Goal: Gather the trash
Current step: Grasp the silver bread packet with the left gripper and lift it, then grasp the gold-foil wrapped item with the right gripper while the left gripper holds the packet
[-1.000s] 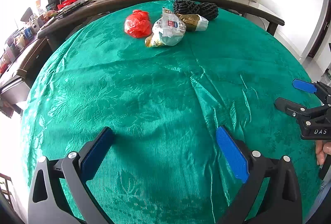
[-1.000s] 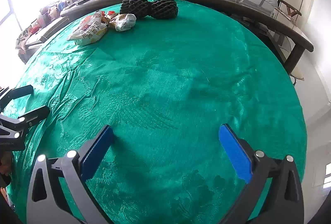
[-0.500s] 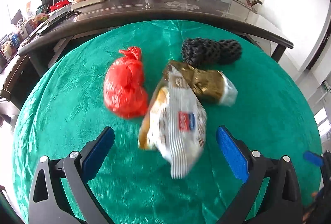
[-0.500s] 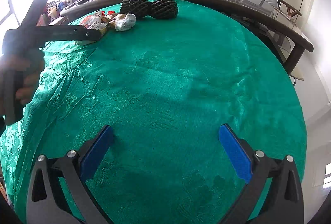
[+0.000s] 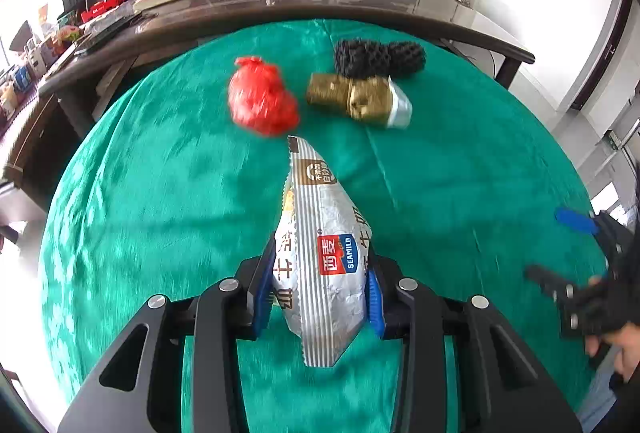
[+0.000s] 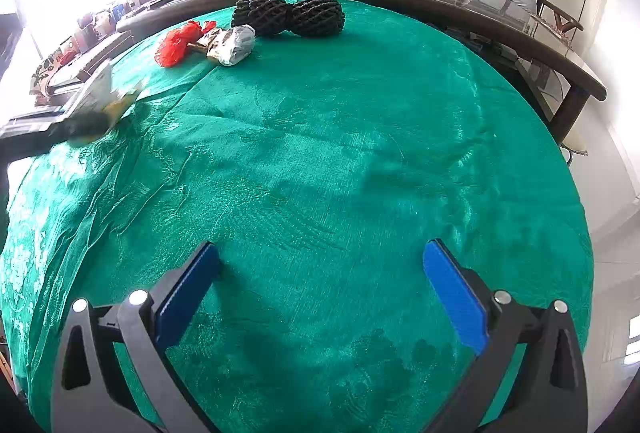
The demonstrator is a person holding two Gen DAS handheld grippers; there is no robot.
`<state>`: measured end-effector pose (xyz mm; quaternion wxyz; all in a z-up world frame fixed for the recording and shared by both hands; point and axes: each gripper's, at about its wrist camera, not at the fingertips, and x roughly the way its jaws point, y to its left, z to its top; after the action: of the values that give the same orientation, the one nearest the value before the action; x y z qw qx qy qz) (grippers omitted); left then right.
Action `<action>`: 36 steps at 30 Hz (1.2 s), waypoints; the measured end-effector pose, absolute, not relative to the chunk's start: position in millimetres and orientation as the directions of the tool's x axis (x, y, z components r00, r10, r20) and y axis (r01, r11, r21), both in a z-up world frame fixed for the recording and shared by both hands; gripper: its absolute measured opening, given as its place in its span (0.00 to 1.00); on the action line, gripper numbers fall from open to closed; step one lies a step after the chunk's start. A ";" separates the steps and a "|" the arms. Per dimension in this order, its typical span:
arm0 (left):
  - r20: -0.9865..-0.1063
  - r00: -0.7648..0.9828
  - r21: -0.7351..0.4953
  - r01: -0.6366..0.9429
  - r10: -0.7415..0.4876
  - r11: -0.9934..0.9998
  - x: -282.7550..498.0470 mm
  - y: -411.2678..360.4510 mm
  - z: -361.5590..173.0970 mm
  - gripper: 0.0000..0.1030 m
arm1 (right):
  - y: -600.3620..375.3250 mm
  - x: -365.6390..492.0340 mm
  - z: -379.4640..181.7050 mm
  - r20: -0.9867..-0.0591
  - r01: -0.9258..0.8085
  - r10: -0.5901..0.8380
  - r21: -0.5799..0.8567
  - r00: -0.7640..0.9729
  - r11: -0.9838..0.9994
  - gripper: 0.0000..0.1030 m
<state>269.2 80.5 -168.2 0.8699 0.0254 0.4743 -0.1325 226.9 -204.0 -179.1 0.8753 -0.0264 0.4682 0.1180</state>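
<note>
While the left gripper (image 5: 318, 293) closes its jaws, the left wrist view shows the blue pads (image 5: 264, 285) already pressing both flanks of the silver packet (image 5: 320, 245), which dents between them. The packet runs from between the fingers up toward 12 o'clock, its crimped top near the red bag (image 5: 262, 101). It looks like thin foil film, light and crinkly, mostly air: it should lift with hardly any load, but the skin is slick and gives under pressure, so a hold across the puffed middle, as here, seems safer than one on a crimped end. At 1 o'clock lies a gold wrapper (image 5: 358, 99), crumpled and likely just as light, touching the black netting (image 5: 378, 57) behind it. The red bag at 11 o'clock is soft and knotted; the knot would be the place to pinch. All rest on the green cloth (image 5: 160, 193). At 3 o'clock the right gripper (image 5: 560, 249) shows, blurred, with a hand behind it.

From the right wrist view, the right gripper (image 6: 320, 297) stands with its fingers wide apart and nothing between them, over bare cloth (image 6: 340, 153). The packet (image 6: 108, 93) appears at 10 o'clock, blurred, in the left gripper's dark arm. Red bag (image 6: 178, 43), wrapper (image 6: 234, 45) and netting (image 6: 288, 17) cluster between 11 and 12 o'clock, near the cloth's far edge.
</note>
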 end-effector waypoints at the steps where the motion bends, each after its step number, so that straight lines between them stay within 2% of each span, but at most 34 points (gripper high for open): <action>1: -0.834 0.511 -0.086 0.254 -0.209 0.963 262.2 82.4 -170.2 0.36 | -204.1 226.9 -179.1 -0.826 -0.231 0.182 0.064 0.534 0.971 0.96; 3: -0.833 0.511 -0.088 0.253 -0.210 0.964 250.6 86.2 -175.0 0.39 | -204.2 226.9 -179.1 -0.826 -0.231 0.182 0.065 0.534 0.971 0.96; 5: -0.827 0.527 -0.070 0.247 -0.195 0.966 245.9 85.8 -178.5 0.50 | -204.2 226.8 -179.0 -0.826 -0.231 0.182 0.065 0.534 0.971 0.96; 6: -0.825 0.535 -0.058 0.238 -0.181 0.969 245.7 85.7 -181.3 0.67 | -204.2 226.8 -179.1 -0.826 -0.231 0.182 0.065 0.534 0.971 0.96; 7: -0.822 0.543 -0.054 0.228 -0.173 0.972 246.0 86.4 -183.3 0.78 | -204.2 226.8 -179.1 -0.826 -0.231 0.182 0.065 0.534 0.971 0.96; 8: -0.818 0.548 -0.057 0.221 -0.172 0.974 246.7 87.3 -184.5 0.81 | -204.3 226.8 -179.1 -0.826 -0.230 0.183 0.066 0.534 0.971 0.96; 13: -0.815 0.567 0.008 0.213 -0.117 0.977 253.5 86.5 -193.1 0.87 | -196.6 252.7 -175.6 -0.831 -0.324 0.245 0.083 0.499 0.942 0.96; 17: -0.820 0.559 0.000 0.213 -0.122 0.977 254.9 89.0 -194.5 0.93 | -170.6 305.5 -149.0 -0.782 -0.428 0.332 0.093 0.527 0.899 0.95; 20: -0.822 0.557 0.004 0.210 -0.116 0.978 256.5 88.9 -195.3 0.95 | -131.8 355.0 -139.3 -0.802 -0.531 0.374 0.085 0.466 0.843 0.95; 22: -0.822 0.557 0.002 0.210 -0.118 0.978 256.5 89.3 -195.2 0.95 | -102.4 380.9 -139.4 -0.826 -0.594 0.367 0.050 0.427 0.803 0.95; 25: -0.823 0.555 -0.002 0.212 -0.122 0.977 257.3 90.0 -195.4 0.95 | -69.3 404.1 -145.3 -0.855 -0.649 0.322 -0.023 0.407 0.760 0.89; 28: -0.822 0.555 -0.004 0.212 -0.124 0.977 257.4 89.9 -195.5 0.95 | -56.3 416.6 -156.9 -0.880 -0.669 0.295 -0.034 0.372 0.742 0.86; 29: -0.822 0.555 -0.004 0.212 -0.124 0.977 257.5 90.2 -195.6 0.95 | -53.5 417.9 -161.4 -0.891 -0.677 0.284 -0.035 0.354 0.735 0.76; 30: -0.822 0.555 -0.004 0.212 -0.124 0.977 257.4 89.9 -195.5 0.95 | -55.6 416.9 -162.6 -0.896 -0.684 0.307 0.005 0.321 0.729 0.53; 31: -0.822 0.555 -0.004 0.212 -0.124 0.977 257.4 90.0 -195.4 0.95 | -59.6 416.1 -160.0 -0.891 -0.676 0.338 0.048 0.304 0.735 0.45; 32: -0.822 0.555 -0.004 0.212 -0.124 0.977 257.5 90.0 -195.5 0.95 | -63.7 412.2 -158.1 -0.888 -0.660 0.334 0.047 0.316 0.750 0.42; 36: -0.822 0.555 -0.004 0.213 -0.125 0.977 257.5 90.1 -195.5 0.95 | -102.8 382.9 -146.7 -0.860 -0.554 0.341 0.085 0.378 0.828 0.42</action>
<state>257.5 90.1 -195.5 0.8806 0.0478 0.4616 -0.0960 382.9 -102.8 -146.7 0.8229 -0.1094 0.4866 0.2720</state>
